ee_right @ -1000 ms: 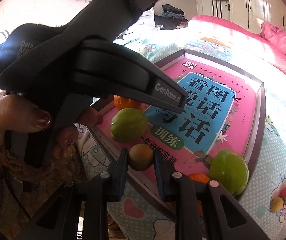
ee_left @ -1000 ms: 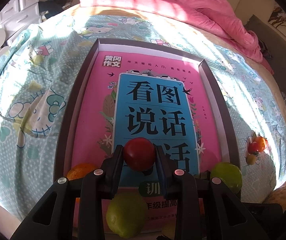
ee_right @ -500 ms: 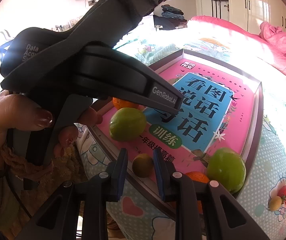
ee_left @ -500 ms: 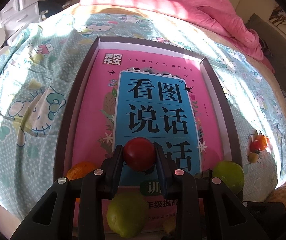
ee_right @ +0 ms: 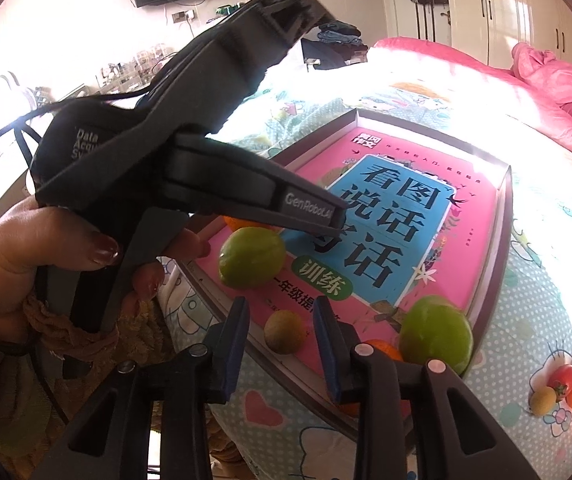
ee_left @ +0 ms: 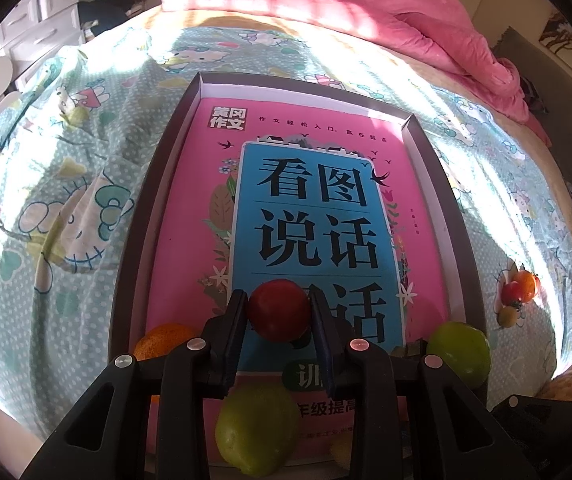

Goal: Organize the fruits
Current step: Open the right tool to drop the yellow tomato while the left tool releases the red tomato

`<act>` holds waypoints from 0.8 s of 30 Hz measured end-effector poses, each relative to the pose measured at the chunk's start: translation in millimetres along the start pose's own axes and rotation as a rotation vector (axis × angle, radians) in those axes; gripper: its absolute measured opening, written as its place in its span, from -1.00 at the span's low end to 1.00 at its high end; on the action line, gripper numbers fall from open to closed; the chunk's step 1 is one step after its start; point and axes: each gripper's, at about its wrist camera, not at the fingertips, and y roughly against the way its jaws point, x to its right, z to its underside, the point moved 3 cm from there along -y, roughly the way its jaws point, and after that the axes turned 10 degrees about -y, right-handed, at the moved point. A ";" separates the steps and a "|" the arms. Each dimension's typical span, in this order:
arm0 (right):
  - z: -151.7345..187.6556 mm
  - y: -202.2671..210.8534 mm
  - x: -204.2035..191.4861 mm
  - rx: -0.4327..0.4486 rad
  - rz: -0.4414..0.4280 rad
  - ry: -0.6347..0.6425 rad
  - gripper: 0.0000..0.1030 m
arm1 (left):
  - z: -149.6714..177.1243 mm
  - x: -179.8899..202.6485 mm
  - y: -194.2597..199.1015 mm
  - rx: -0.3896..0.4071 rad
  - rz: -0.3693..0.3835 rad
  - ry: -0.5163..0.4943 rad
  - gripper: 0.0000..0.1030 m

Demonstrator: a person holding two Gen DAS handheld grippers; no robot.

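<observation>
The left claw [ee_left: 279, 312] pinches a red fruit [ee_left: 278, 309] between its two fingers, held over the lower part of a pink-and-blue book [ee_left: 309, 216] that lies flat inside a dark-rimmed tray [ee_left: 134, 232] on the bed [ee_left: 46, 184]. Just below and behind this claw, a green fruit [ee_left: 258, 432] sits on the near edge of the book; to the claw's left an orange fruit [ee_left: 162, 340] rests at the tray's corner, and to its right a second green fruit [ee_left: 459, 350] sits by the tray's other near corner. The right claw [ee_right: 282, 326] stands spread, its fingers apart on either side of a small yellow-brown fruit [ee_right: 284, 331] that lies on the tray's near edge, touched by neither finger as far as can be seen. Ahead and to the left of this claw is a green fruit [ee_right: 252, 258] on the book, with the left gripper's dark body and the person's hand [ee_right: 26, 256] gripping it filling that side. To the right claw's right, a second green fruit [ee_right: 435, 332] sits at the tray corner with an orange fruit [ee_right: 381, 349] tucked beside it, partly hidden by the claw's finger.
</observation>
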 end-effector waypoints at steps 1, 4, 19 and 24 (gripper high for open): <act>-0.6 1.7 1.0 0.001 0.000 -0.004 -0.31 | 0.0 -0.3 0.3 0.002 0.004 0.002 -0.35; -1.5 4.8 5.0 0.006 0.003 -0.012 -0.23 | -0.9 -0.3 1.2 0.006 0.013 0.006 -0.31; -8.4 10.6 17.0 0.022 0.036 -0.038 -0.18 | -5.8 4.8 14.1 0.056 -0.018 -0.025 0.03; -5.8 13.8 18.0 0.041 0.040 -0.051 -0.07 | -7.4 3.8 20.2 0.082 -0.014 -0.020 0.14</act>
